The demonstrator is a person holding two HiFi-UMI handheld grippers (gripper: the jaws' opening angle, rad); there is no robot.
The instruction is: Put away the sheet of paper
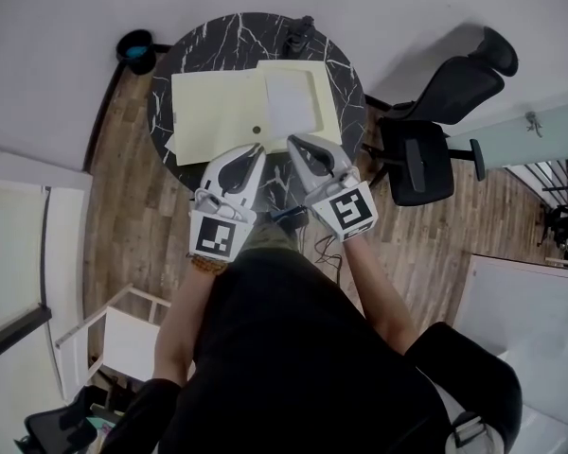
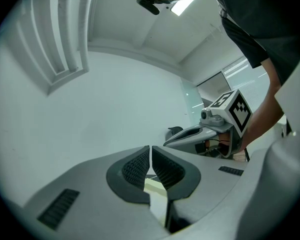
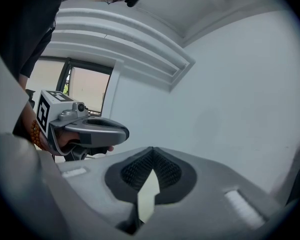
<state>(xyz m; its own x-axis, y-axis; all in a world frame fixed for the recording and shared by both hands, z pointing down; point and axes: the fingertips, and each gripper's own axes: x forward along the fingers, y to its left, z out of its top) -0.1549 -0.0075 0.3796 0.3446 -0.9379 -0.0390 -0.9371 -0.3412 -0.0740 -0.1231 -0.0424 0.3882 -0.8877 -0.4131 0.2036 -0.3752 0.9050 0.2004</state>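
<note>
A white sheet of paper (image 1: 289, 97) lies on the right half of an open pale-yellow folder (image 1: 218, 112) on a round black marble table (image 1: 218, 36). My left gripper (image 1: 257, 148) hovers at the folder's near edge, jaws together, nothing in them. My right gripper (image 1: 292, 140) is close beside it, also shut and empty. In the left gripper view the pads (image 2: 140, 164) meet, with the right gripper (image 2: 210, 129) off to the side. In the right gripper view the fingertips (image 3: 152, 149) touch, and the left gripper (image 3: 85, 129) shows at the left. A pale strip of folder shows through the gap below each jaw pair.
A black office chair (image 1: 426, 130) stands right of the table. A small dark object (image 1: 298, 34) sits at the table's far edge. A black bin (image 1: 137, 52) stands by the wall at the left, and a white stand (image 1: 123, 334) is on the wooden floor near left.
</note>
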